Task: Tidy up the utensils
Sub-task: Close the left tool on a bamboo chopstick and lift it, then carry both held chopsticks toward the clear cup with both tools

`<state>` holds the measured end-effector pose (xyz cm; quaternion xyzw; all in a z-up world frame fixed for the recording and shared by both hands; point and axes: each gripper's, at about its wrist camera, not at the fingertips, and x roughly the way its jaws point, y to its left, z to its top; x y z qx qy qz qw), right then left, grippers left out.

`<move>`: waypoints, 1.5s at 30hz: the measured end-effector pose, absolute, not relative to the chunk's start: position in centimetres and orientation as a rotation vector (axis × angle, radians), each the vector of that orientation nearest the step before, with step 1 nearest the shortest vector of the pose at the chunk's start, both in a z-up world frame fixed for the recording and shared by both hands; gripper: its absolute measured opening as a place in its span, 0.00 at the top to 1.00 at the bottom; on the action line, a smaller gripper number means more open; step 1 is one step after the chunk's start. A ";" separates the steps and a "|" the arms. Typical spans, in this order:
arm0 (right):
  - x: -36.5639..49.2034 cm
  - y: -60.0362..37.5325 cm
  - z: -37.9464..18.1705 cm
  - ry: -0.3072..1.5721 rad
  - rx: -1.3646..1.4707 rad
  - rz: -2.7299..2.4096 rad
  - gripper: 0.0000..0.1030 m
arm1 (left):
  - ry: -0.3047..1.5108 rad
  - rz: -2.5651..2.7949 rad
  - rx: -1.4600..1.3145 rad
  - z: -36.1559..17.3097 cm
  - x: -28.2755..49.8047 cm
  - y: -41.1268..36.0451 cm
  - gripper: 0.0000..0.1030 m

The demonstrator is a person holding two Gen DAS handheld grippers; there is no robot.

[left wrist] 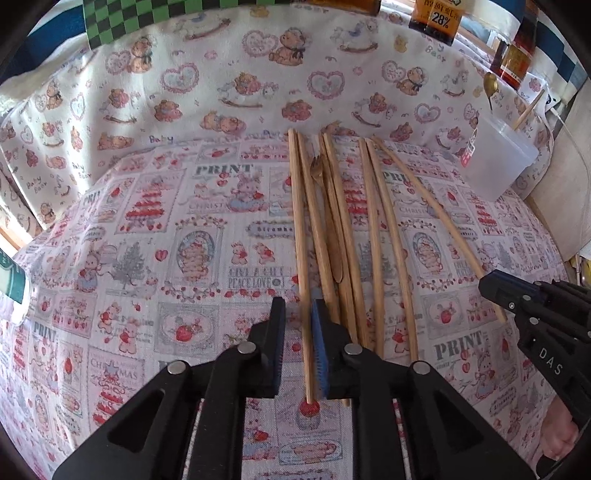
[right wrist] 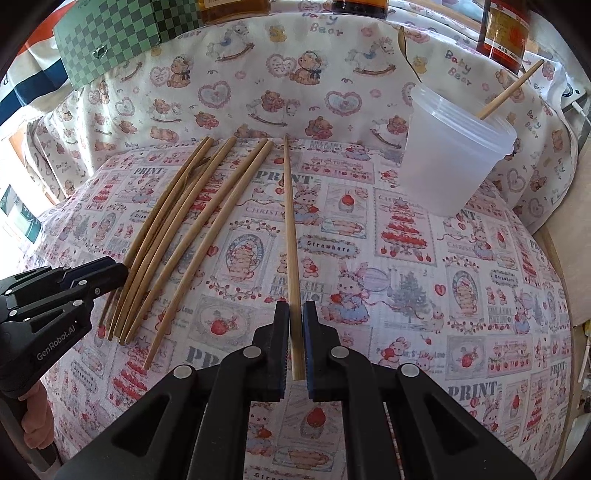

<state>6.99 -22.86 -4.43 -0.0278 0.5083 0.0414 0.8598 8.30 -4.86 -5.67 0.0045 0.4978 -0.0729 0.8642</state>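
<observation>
Several wooden chopsticks [left wrist: 373, 229] lie side by side on the printed cloth [left wrist: 166, 258], with a small wooden fork [left wrist: 317, 170] among them. My left gripper [left wrist: 298, 306] straddles the near end of the leftmost chopstick [left wrist: 300, 221]. Its jaws are nearly closed. The stick lies against the right pad, and a strip of cloth shows at the left pad. My right gripper [right wrist: 295, 306] is shut on the near end of the single chopstick [right wrist: 290, 229] lying apart on the right. A clear plastic cup [right wrist: 450, 158] at the back right holds one chopstick [right wrist: 513, 88].
Brown bottles [right wrist: 502, 33] and a green checked box [right wrist: 110, 33] stand along the back, behind the bear-print cloth. A gold spoon [left wrist: 490, 86] leans near the cup [left wrist: 495, 162]. A pale board [left wrist: 565, 184] borders the right side. A hand [right wrist: 33, 410] holds the left gripper [right wrist: 118, 269].
</observation>
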 end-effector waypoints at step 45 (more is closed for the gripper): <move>2.5 -27.0 3.3 0.701 0.149 0.154 0.93 | 0.500 -0.115 -0.179 3.5 2.9 0.3 0.96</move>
